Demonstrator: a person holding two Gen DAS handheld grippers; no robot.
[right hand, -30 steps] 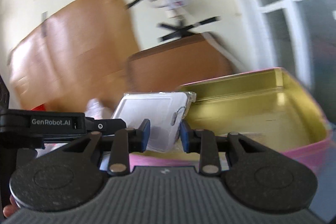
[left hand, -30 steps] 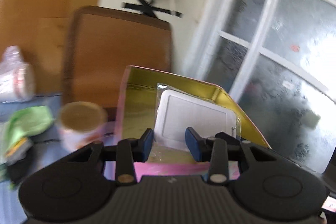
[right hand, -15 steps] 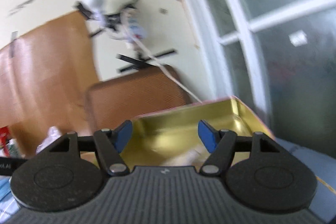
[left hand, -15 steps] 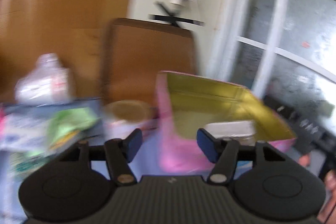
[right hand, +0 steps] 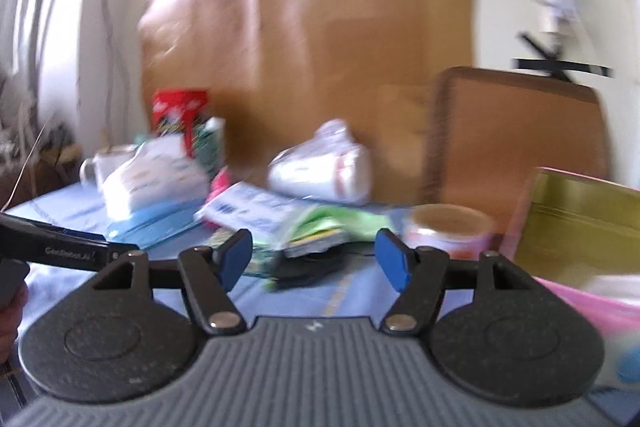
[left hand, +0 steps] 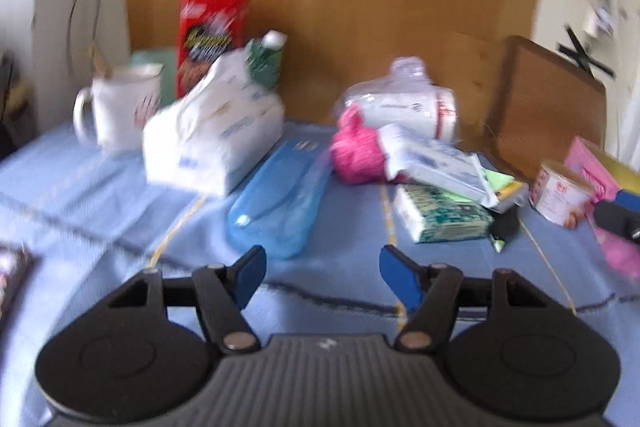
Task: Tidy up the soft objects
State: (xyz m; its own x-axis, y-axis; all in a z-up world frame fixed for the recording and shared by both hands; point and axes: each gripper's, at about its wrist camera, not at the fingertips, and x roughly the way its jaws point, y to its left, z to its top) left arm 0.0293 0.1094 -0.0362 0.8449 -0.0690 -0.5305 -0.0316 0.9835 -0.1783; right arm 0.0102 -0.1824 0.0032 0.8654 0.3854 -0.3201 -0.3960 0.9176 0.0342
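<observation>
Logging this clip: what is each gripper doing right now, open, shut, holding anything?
Left gripper: open, nothing between its fingers, jaws just opened.
Right gripper: open, holding nothing.

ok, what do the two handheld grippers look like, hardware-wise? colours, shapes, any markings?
Both match: the left gripper and right gripper have black linkage arms with silver pivot pins, blue finger pads, two round black discs and a ribbed grey body bearing a small white logo. The left one's side, seen from the right wrist view, reads GenRobot.AI.
</observation>
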